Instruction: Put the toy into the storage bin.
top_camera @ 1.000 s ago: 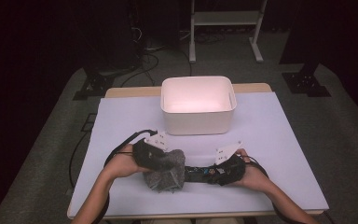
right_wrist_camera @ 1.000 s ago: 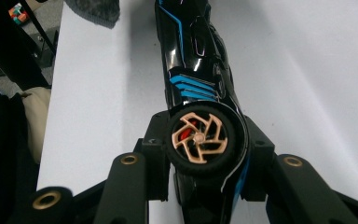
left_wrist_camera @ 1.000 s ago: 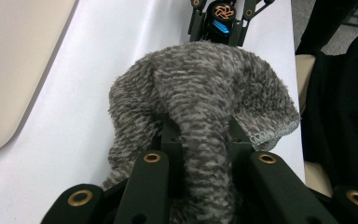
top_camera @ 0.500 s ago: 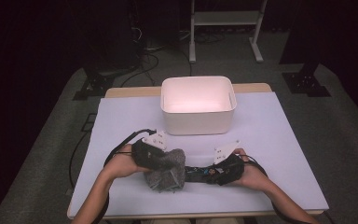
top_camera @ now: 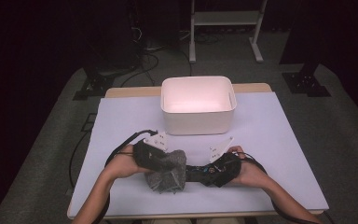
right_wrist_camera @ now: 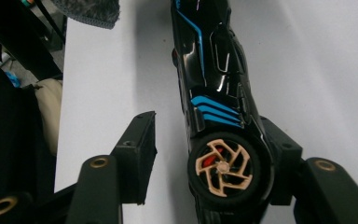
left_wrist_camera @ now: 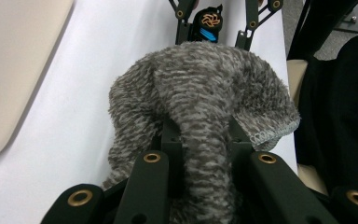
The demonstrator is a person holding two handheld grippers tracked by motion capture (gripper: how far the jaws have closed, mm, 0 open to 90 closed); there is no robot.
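Observation:
A grey fuzzy cloth lies bunched on the table near the front edge. My left gripper is shut on a fold of the cloth, which drapes over both jaws. A black toy car with blue stripes lies just right of the cloth. My right gripper reaches in from the right, and the car sits wheel-up between its jaws. Those jaws have just been opening: one pad stands clear of the car, the other is against its far side. The right gripper is open.
A white rectangular bin stands behind the grippers at the table's middle. The table is covered by a pale sheet with bare room left and right. Black cables trail from both grippers. Dark stands and a white frame stand beyond the table.

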